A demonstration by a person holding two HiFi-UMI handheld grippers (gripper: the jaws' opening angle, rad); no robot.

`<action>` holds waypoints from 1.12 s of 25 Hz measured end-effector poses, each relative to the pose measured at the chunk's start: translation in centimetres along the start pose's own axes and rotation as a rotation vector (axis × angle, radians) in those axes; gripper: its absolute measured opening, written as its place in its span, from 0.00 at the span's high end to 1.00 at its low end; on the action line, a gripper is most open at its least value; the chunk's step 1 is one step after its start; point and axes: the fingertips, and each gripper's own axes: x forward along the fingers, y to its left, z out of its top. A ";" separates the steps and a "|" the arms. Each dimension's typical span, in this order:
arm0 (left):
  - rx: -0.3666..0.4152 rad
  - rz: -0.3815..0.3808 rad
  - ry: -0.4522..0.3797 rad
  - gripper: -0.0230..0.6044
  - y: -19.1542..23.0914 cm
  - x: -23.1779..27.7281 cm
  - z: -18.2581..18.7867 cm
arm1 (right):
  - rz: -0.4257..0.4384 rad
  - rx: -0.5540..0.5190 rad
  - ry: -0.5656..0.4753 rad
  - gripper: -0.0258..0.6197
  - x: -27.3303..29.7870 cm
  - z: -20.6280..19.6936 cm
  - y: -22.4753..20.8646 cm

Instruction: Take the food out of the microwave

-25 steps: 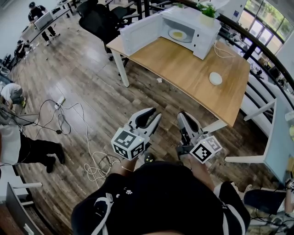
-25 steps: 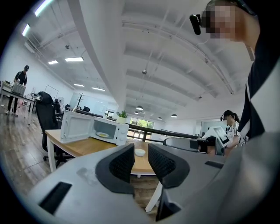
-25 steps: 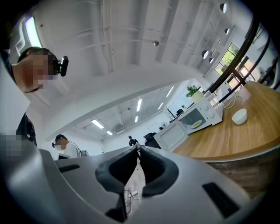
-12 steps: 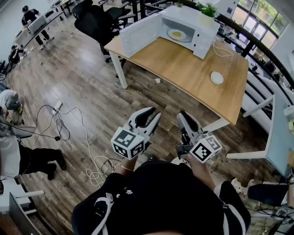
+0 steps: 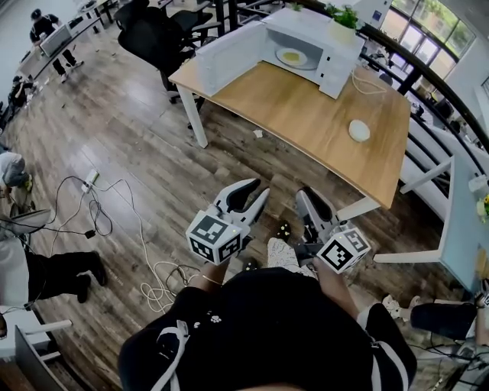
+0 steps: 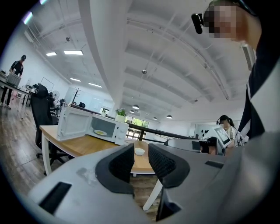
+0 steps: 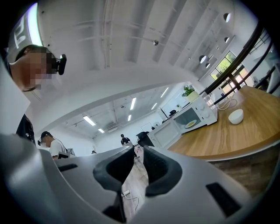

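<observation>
Wood planks cover the floor (image 5: pixel 114 137) under me, and ahead stands a wooden tabletop (image 5: pixel 306 114). On its far edge sits a white microwave (image 5: pixel 336 61), its door (image 5: pixel 229 55) swung wide toward the tabletop's left corner. The food (image 5: pixel 293 56) lies flat on the oven's floor: a pale round plate with a yellow patch in its middle. A potted plant (image 5: pixel 345 17) stands on the microwave's top, and a small white bowl (image 5: pixel 358 130) rests near the tabletop's right edge. My left claw (image 5: pixel 256 189) and my right claw (image 5: pixel 309 197) hover level over the floor, well short of the table. The left's jaws stand partly apart with nothing between them; the right's leave a narrower gap and are also empty.
</observation>
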 end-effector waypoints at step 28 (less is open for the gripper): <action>0.025 0.104 0.010 0.83 10.1 12.2 3.8 | 0.097 0.054 0.017 0.82 12.3 6.1 -11.1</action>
